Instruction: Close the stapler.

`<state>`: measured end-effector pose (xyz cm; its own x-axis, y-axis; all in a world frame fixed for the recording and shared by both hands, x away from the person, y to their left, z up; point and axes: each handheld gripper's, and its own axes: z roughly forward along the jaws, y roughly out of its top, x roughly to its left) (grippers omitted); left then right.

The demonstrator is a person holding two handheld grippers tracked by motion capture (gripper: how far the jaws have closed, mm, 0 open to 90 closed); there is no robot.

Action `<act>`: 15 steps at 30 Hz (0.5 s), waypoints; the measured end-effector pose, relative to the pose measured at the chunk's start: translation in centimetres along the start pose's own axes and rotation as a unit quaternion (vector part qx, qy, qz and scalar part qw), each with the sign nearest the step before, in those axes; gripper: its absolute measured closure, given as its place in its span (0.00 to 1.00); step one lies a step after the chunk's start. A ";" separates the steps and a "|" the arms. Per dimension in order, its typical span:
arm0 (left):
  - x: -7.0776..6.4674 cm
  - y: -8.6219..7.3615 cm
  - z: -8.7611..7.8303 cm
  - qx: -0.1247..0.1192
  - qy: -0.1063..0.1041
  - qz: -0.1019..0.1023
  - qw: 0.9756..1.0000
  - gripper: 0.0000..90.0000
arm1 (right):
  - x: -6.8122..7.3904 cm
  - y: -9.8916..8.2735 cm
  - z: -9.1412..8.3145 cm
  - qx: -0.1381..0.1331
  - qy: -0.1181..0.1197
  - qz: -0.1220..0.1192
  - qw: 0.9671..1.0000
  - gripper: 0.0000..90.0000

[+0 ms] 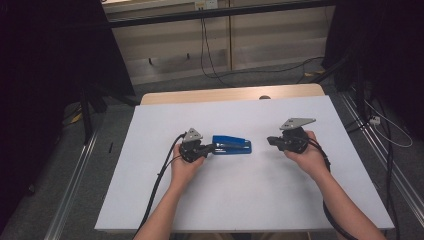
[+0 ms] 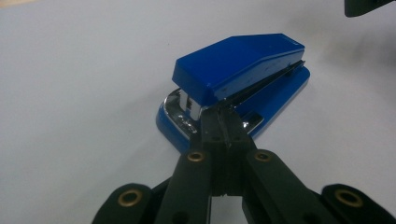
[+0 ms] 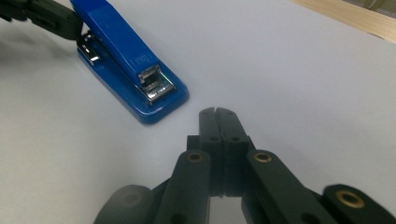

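left gripper (image 1: 212, 147) clenched, tips right at the blue stapler's (image 1: 232, 145) rear end; right gripper (image 1: 270, 140) clenched empty, stapler just ahead of it.

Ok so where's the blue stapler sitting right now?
In the high view the blue stapler lies near the middle of the white table, its left end at the shut tips of the left gripper; the right gripper is apart.

You find no text you can read. The stapler (image 3: 133, 65) bears a small embossed mark on its blue top, near the metal end, seen in the right gripper view; its letters are too small and faint to make out. In the high and left gripper views it shows no label.
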<state>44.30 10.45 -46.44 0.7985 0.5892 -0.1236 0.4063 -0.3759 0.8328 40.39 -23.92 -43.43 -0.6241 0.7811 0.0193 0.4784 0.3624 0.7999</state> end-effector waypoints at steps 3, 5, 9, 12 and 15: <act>-0.2 0.1 -0.1 -0.002 -0.008 -0.008 1.000 1.00 | 0.4 -0.1 0.2 -0.009 0.008 0.004 1.000 0.98; -0.2 0.2 -0.3 -0.003 -0.012 -0.009 1.000 1.00 | 0.8 -0.2 0.3 -0.008 0.010 0.001 1.000 0.94; -0.4 0.3 -1.0 -0.008 -0.017 -0.016 1.000 0.94 | 1.1 -0.4 -0.1 -0.019 0.009 0.006 1.000 0.85; -0.6 0.5 -1.7 -0.012 -0.014 -0.023 1.000 0.80 | 1.2 -0.7 -0.5 -0.029 0.007 0.015 0.999 0.75; -0.8 0.5 -2.5 -0.014 -0.012 -0.024 1.000 0.68 | 1.6 -1.1 -0.9 -0.036 0.011 0.019 0.999 0.63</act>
<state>42.74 11.57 -44.54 0.7885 0.5891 -0.1767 0.4322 -0.3263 0.8407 38.32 -23.56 -43.69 -0.6200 0.7820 0.0640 0.4570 0.2937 0.8396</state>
